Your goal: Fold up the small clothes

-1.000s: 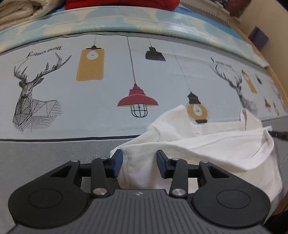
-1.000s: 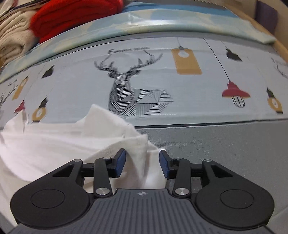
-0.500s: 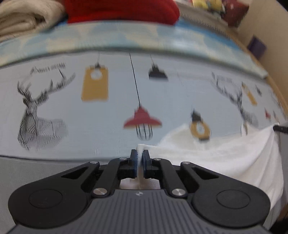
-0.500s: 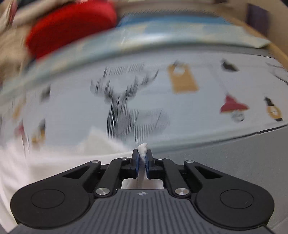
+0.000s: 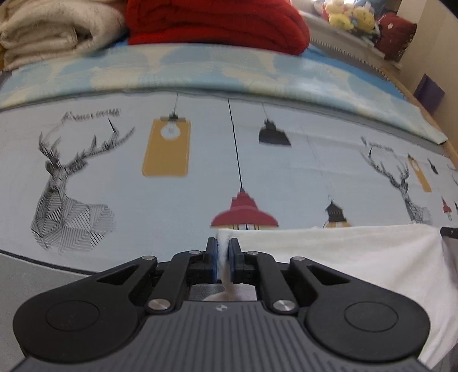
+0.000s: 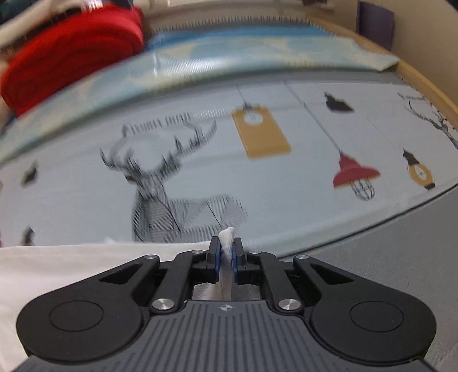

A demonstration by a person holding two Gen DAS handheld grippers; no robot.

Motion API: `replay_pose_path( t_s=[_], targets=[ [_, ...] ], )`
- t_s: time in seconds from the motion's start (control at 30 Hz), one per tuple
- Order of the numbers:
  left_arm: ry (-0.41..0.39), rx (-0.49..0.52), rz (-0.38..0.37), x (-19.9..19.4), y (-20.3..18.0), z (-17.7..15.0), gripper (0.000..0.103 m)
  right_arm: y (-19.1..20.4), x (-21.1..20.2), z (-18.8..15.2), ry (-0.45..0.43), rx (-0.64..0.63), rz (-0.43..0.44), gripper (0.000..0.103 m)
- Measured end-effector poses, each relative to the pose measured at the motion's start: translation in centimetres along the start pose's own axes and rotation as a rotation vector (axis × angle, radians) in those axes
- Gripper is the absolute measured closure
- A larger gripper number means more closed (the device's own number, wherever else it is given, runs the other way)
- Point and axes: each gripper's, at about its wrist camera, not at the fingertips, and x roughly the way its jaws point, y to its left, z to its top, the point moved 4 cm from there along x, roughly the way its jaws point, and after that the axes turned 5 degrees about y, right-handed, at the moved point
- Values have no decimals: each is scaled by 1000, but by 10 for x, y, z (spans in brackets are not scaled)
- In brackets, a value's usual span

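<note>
Change since a second ago: both grippers, then spread wide over a rumpled heap, now pinched on cloth; white garment (image 5: 357,257) pulled from a heap into a taut band with a straight top edge.
Left gripper (image 5: 223,259): fingers (image 5: 211,259) clamped on a bunched corner of the white garment, jaws easing slightly apart with the cloth between them; tilted steeply down toward the bed sheet (image 5: 114,171).
Right gripper (image 6: 226,259): fingers (image 6: 214,259) gripping the opposite corner, a tuft of cloth poking up past the tips, jaws easing slightly apart; same steep downward tilt.
White garment: stretched between the two grippers, over the printed bed sheet, near its front edge.
Red blanket (image 5: 217,23): at the far side of the bed sheet, well apart from the garment.
</note>
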Motion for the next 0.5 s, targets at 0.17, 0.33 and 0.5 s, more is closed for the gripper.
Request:
replay_pose_path(
  t_s=[0.17,0.33,0.5],
  targets=[
    [14,-62,-88,-29,15,-15,87,-13,-23,3,-26,46,-71,84],
    [169,80,-211,-40,6,-66,70,-9,-61,-22,-4,-38,36,72],
    [262,110,-269,-48,5,-112,70,-5,-82,-81,142,-100,182,69]
  ],
)
